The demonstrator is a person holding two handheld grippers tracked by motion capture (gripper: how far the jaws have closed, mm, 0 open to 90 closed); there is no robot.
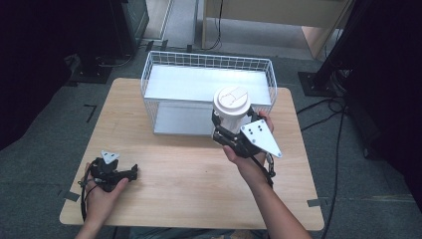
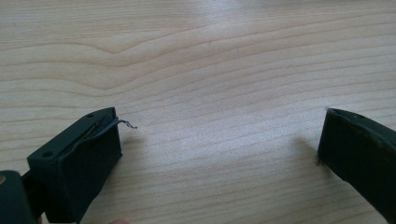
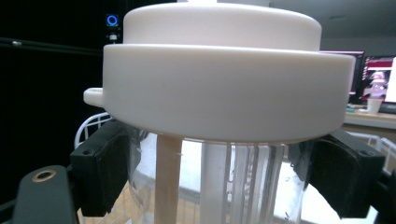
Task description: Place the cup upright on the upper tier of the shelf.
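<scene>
Already the right gripper [image 1: 234,127] has its jaws clamped on the cup [image 1: 230,107], yet to reach the basket [image 1: 164,62]; the left gripper [image 1: 117,172] rests wide open on the desk [image 1: 189,174].

A: How is the light?
B: Bright from above on the surface [image 1: 189,164]; the room around is dim. Soft shadows sit beneath the left hand-held gripper [image 2: 219,154].
A: Sharpness?
B: Wood grain there is crisp. By the right hand-held gripper [image 3: 210,172], the white lid [image 3: 224,79] glares, and the background blurs.
</scene>
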